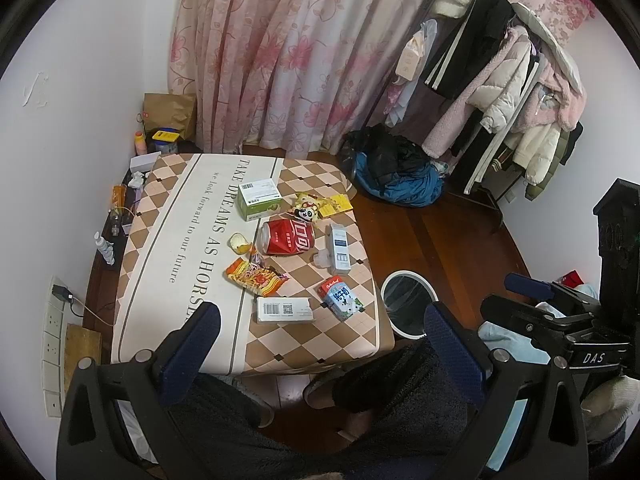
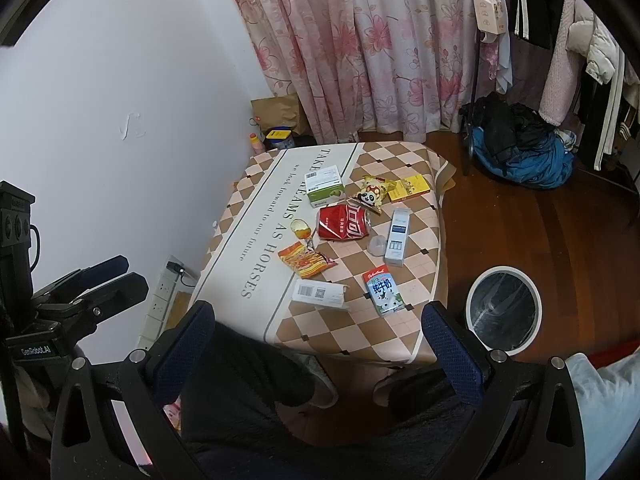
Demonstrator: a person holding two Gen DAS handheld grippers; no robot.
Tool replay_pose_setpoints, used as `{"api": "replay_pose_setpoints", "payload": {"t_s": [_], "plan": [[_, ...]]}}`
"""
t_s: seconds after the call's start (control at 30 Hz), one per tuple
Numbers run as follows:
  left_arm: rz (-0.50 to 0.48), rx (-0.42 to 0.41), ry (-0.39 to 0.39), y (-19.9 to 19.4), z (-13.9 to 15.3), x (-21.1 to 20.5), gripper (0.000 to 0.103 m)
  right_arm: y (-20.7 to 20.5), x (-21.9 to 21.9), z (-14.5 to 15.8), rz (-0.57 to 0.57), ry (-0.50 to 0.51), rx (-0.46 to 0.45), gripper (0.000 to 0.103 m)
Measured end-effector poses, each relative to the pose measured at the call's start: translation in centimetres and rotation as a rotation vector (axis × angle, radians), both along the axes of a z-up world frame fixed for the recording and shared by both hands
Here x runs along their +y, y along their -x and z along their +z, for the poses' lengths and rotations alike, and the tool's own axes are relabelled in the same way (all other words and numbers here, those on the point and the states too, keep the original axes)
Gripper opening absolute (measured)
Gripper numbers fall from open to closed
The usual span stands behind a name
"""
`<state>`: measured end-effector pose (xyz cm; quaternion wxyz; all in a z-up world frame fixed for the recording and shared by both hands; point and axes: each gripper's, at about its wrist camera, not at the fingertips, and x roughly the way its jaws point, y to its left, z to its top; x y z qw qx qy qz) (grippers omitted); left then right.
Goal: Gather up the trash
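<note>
Trash lies on a small table [image 1: 168, 216] [image 2: 408, 332] with a checked cloth: a crushed red can [image 1: 289, 236] [image 2: 345, 222], an orange snack wrapper [image 1: 256, 276] [image 2: 306, 262], a milk carton [image 1: 341, 298] [image 2: 384, 290], a white labelled box [image 1: 285, 309] [image 2: 319, 293], a tall white box [image 1: 339, 249] [image 2: 398, 237], a green box [image 1: 258, 199] [image 2: 325, 190] and a panda wrapper [image 1: 307, 210] [image 2: 370, 194]. A white bin [image 1: 408, 304] [image 2: 505, 307] stands on the floor right of the table. My left gripper [image 1: 324, 328] and right gripper [image 2: 318, 326] are open and empty, held above the table's near edge.
A pink curtain [image 1: 288, 52] hangs behind the table. A clothes rack [image 1: 504, 80] and a blue-black clothes pile [image 1: 394, 172] stand at the right. A power strip [image 1: 54, 332] and bottles [image 1: 105, 246] sit along the left wall. My legs are below the grippers.
</note>
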<state>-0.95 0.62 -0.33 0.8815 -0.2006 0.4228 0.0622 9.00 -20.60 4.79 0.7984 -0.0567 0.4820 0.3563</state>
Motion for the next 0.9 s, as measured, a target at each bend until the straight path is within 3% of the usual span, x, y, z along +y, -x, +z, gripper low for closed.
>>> {"api": "replay_pose_setpoints", "payload": {"t_s": [0.9], "plan": [[0.002, 0.002, -0.003, 0.40, -0.39, 0.02, 0.103, 0.25, 0.25, -0.26, 0.005, 0.000, 0.012, 0.103]]}}
